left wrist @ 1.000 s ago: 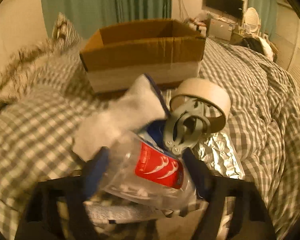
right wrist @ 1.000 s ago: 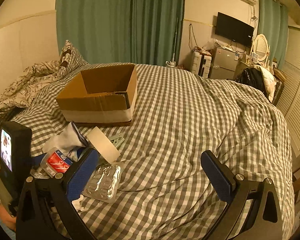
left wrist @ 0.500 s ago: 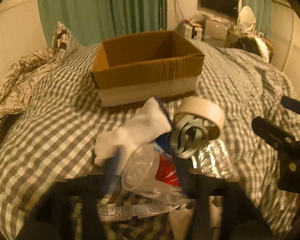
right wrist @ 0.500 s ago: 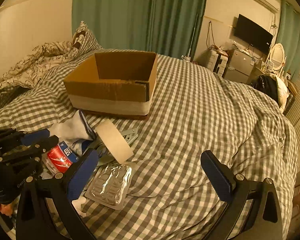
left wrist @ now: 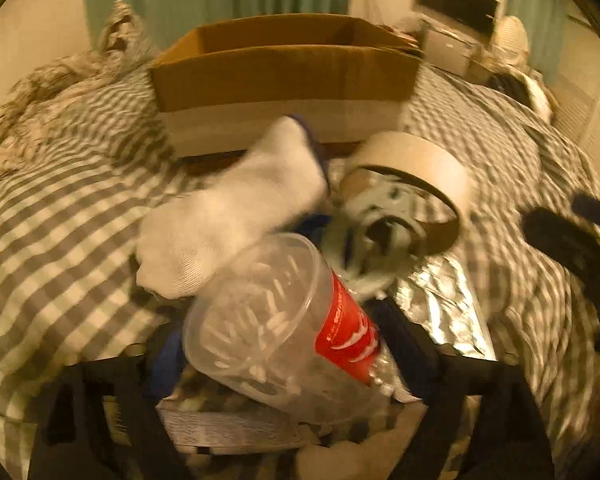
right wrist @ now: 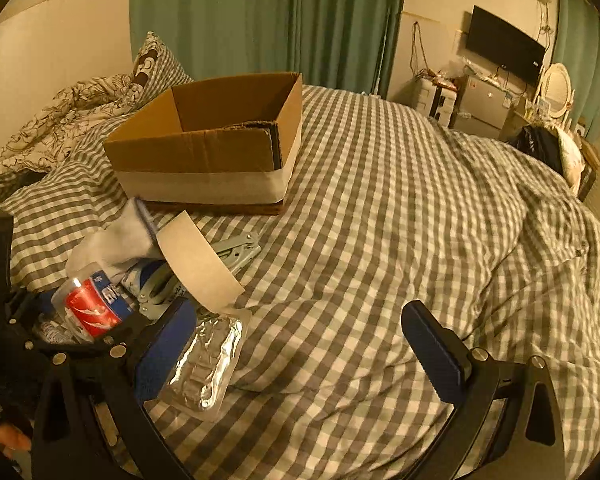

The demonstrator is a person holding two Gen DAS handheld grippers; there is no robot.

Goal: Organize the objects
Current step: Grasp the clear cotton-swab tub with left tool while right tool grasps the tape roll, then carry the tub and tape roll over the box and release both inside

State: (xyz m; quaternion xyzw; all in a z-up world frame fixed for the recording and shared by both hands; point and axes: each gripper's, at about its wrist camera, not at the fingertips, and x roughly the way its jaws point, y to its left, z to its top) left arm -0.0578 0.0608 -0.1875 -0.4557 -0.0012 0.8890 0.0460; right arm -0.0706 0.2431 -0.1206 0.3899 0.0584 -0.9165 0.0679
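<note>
My left gripper [left wrist: 284, 344] is clamped on a clear plastic bottle [left wrist: 276, 328] with a red label, in the near-left pile on the checked bedspread [right wrist: 380, 208]. A white sock [left wrist: 236, 208] and tape roll [left wrist: 416, 168] lie just beyond it, the cardboard box [right wrist: 220, 144] farther. My right gripper [right wrist: 304, 344] hangs with fingers wide apart, holding nothing.

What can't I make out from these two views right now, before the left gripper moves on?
- Left wrist view: motion blur smears the scissors and the tape roll.
- Left gripper: the clear plastic cup covers its fingers, so the grip is unclear.
- Cardboard box: near wall hides its floor in both views.
- Right wrist view: the cup's label text is too small to read.
</note>
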